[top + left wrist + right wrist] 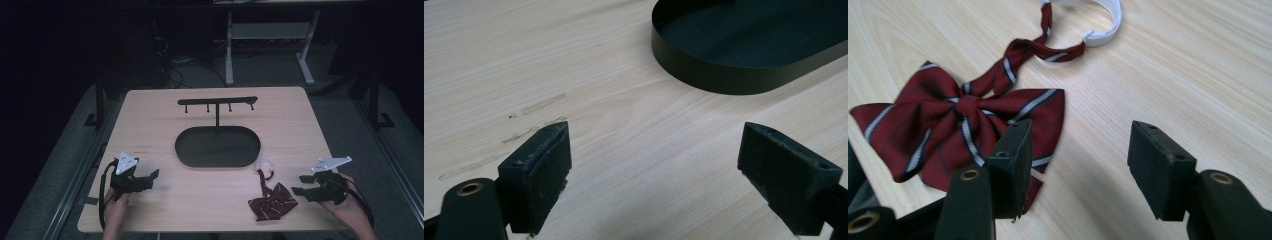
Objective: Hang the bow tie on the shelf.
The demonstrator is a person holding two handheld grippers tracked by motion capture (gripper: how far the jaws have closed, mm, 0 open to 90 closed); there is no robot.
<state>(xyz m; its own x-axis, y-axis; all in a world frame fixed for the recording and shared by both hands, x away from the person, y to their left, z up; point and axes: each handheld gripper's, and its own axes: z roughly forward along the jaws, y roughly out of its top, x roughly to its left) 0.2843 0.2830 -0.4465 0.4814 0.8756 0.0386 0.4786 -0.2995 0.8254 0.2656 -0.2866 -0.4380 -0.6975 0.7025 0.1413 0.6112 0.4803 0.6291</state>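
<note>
My right gripper (pixel 303 184) hangs with jaws wide and empty, the striped maroon bow tie (pixel 273 202) lying just beside it toward my left. My left gripper (pixel 148 179) gapes wide over bare table (pixel 150 120), the black oval tray (pixel 217 146) ahead.

My pads (pixel 1010 160) are matt black, slightly scuffed rubbery blocks with brass-looking rivets behind, over a pale smooth wood-grain tabletop (pixel 1173 75); the bow tie (pixel 960 117) is maroon striped woven cloth with a glossy white plastic clasp (pixel 1108 22), the oval tray (pixel 724 75) matt black metal.
</note>
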